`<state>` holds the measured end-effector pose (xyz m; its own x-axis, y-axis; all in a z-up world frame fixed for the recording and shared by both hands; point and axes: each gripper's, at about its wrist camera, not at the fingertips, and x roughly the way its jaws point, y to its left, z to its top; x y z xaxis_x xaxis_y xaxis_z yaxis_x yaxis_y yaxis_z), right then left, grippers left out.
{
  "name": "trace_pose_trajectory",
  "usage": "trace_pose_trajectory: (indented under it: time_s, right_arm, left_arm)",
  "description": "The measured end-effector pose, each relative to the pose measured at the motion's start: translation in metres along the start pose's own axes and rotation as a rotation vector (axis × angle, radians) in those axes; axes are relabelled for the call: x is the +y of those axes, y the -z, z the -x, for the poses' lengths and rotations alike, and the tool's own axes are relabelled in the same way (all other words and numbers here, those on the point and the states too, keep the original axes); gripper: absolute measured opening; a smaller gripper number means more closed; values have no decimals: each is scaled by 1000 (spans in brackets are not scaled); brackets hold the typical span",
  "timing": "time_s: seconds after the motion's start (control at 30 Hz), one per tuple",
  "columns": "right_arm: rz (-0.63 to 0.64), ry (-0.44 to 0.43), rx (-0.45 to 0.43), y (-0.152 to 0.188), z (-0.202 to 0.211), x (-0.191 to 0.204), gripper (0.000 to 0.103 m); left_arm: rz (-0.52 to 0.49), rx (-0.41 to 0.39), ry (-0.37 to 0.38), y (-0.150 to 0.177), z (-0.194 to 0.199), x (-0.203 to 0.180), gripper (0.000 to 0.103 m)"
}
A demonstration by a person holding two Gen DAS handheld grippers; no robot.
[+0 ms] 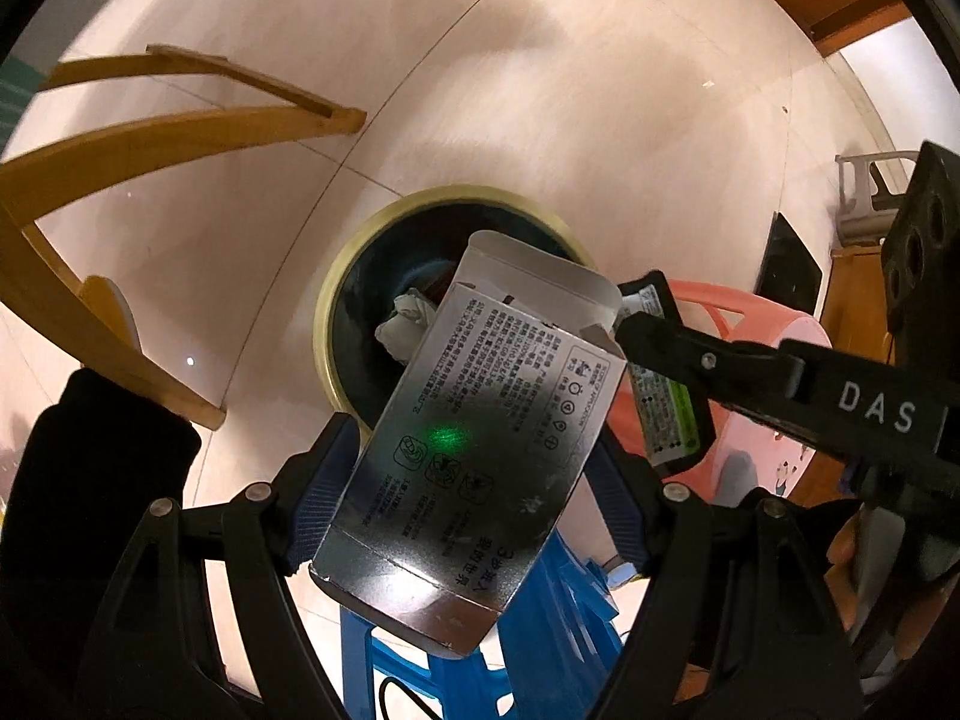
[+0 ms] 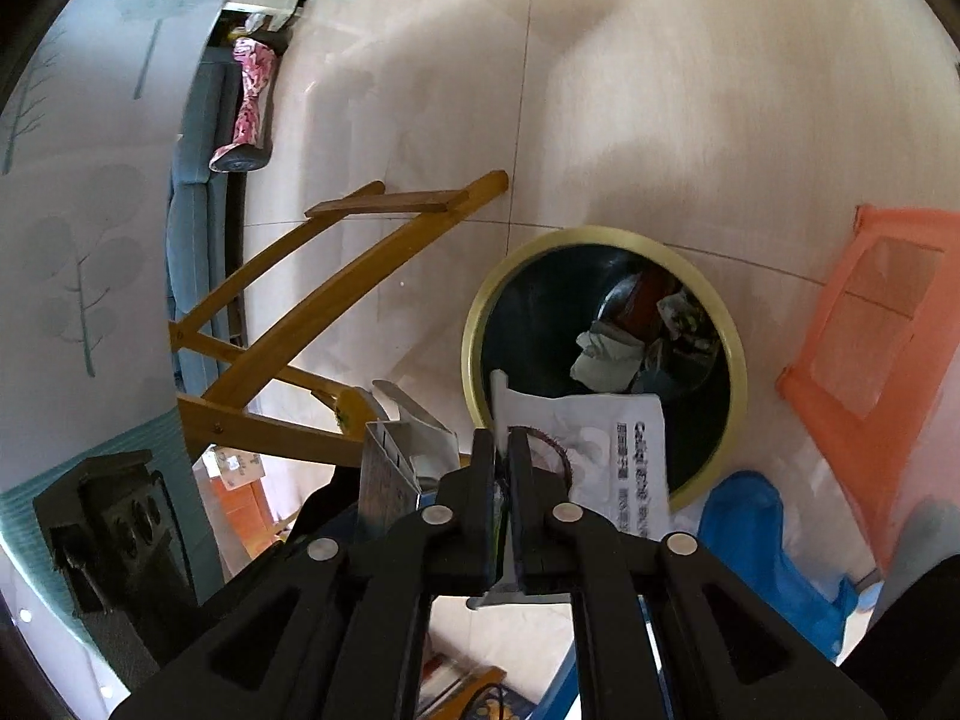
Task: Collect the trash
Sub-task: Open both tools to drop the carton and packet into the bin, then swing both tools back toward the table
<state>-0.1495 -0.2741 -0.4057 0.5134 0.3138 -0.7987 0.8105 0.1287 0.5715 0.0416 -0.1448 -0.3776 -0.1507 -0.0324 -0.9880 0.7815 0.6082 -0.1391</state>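
My left gripper (image 1: 471,462) points straight down and is shut on a silver carton (image 1: 474,420) printed with black text, gripped across its width by the blue pads. The carton hangs over a round bin (image 1: 336,288) with a yellowish rim; crumpled paper (image 1: 408,318) lies inside. My right gripper (image 1: 636,306) comes in from the right, over the bin's edge, with a white and green packet (image 1: 666,414) hanging from it. In the right wrist view that gripper (image 2: 503,438) has its fingers almost together on the flat packet (image 2: 618,450), just before the bin (image 2: 480,312). The silver carton (image 2: 390,468) shows at its left.
A wooden chair frame (image 1: 180,126) stands left of the bin on the pale tiled floor. A blue plastic stool (image 1: 528,630) is below the grippers and a pink one (image 1: 774,348) at the right. A blue-grey sofa (image 2: 192,210) runs along the far left.
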Motion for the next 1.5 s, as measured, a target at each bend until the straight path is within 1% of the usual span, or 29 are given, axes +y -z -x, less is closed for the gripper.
trace_pose_trajectory:
  time_s: [0.07, 0.2, 0.3, 0.43, 0.5, 0.53, 0.67, 0.83, 1.07, 1.27, 1.5]
  right_arm:
    - [0, 2, 3, 0, -2, 0, 14]
    - [-5, 13, 11, 1, -5, 1, 16]
    - [-9, 27, 11, 0, -8, 0, 21]
    - [-16, 39, 4, 0, -5, -1, 22]
    - [-17, 43, 4, -2, -3, -3, 22]
    - [-15, 45, 2, -1, -2, -3, 22]
    - [-5, 52, -2, 0, -2, -1, 22]
    - [29, 75, -12, 1, 2, 6, 22]
    - [91, 138, -54, 1, 22, 13, 22]
    - [144, 233, -49, 6, 42, 14, 22]
    - [227, 309, -33, 29, 72, 30, 22]
  left_arm:
    - [7, 9, 2, -2, -4, 4, 72]
    - [19, 24, 0, -4, -9, 9, 73]
    - [43, 54, 22, -6, -14, 12, 73]
    - [64, 63, 30, -6, -15, 14, 73]
    - [76, 75, 46, -6, -16, 13, 77]
    - [84, 77, 48, -6, -16, 14, 81]
    - [99, 62, 40, -6, -13, 15, 82]
    - [95, 48, 37, -4, -6, 12, 82]
    - [88, 23, 45, 7, 14, 5, 82]
    - [96, 54, 75, 26, 34, -1, 82]
    - [22, 35, 111, 56, 84, -22, 82]
